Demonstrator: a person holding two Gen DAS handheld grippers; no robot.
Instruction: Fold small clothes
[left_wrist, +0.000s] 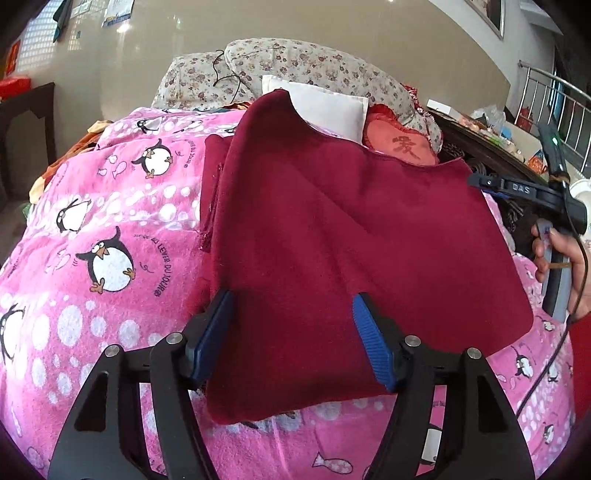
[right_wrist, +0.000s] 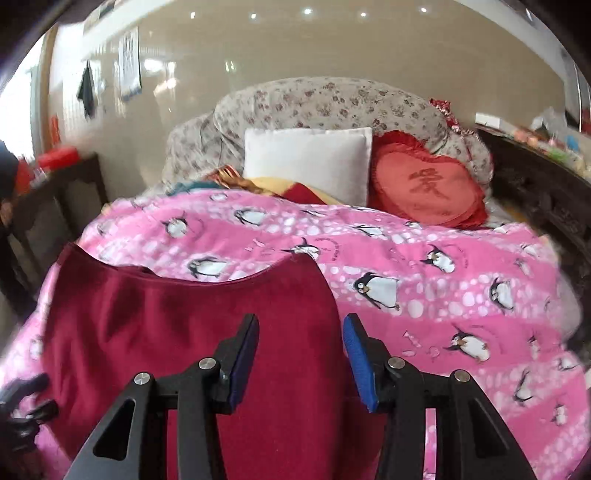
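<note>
A dark red fleece garment (left_wrist: 332, 229) lies spread on a pink penguin blanket (left_wrist: 110, 221) on a bed. My left gripper (left_wrist: 291, 306) is open, its blue pads apart over the garment's near part. In the left wrist view the right gripper (left_wrist: 480, 182) shows at the garment's far right corner, held by a hand; whether it is shut cannot be told there. In the right wrist view the right gripper (right_wrist: 299, 332) is open over the garment's (right_wrist: 184, 332) right edge. The garment's far edge curves up off the blanket (right_wrist: 443, 280).
A white pillow (right_wrist: 306, 158), a red heart cushion (right_wrist: 428, 184) and a flowered quilt (right_wrist: 325, 103) lie at the head of the bed. A dark wooden shelf (right_wrist: 535, 192) with clutter stands on the right. A dark table (right_wrist: 55, 206) stands on the left.
</note>
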